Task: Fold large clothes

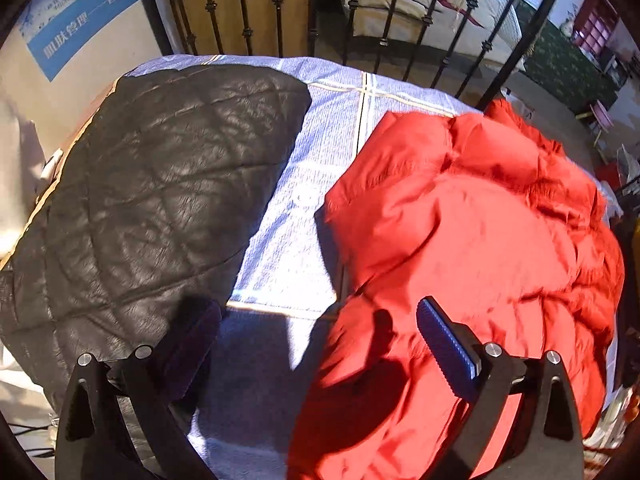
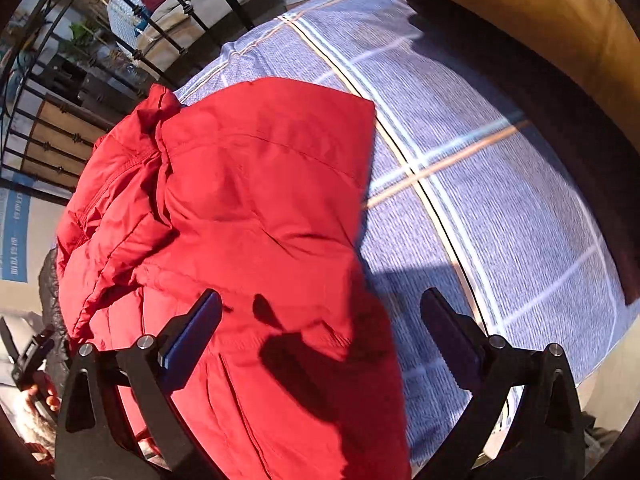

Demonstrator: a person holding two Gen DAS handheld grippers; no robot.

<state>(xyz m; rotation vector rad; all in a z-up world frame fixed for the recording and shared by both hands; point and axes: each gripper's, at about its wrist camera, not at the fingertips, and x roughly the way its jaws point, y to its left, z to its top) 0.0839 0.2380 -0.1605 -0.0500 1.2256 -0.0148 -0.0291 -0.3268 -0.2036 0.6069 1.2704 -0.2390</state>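
red puffer jacket bunched on blue plaid sheet, black quilted jacket beside it; left gripper and right gripper both spread apart, holding nothing.

Before you lies a bright red puffer jacket on a pale blue bedsheet checked with white, tan and black lines. Your left view adds a black jacket quilted in diamonds. Your gripper pads are dark blue; the railing is black.
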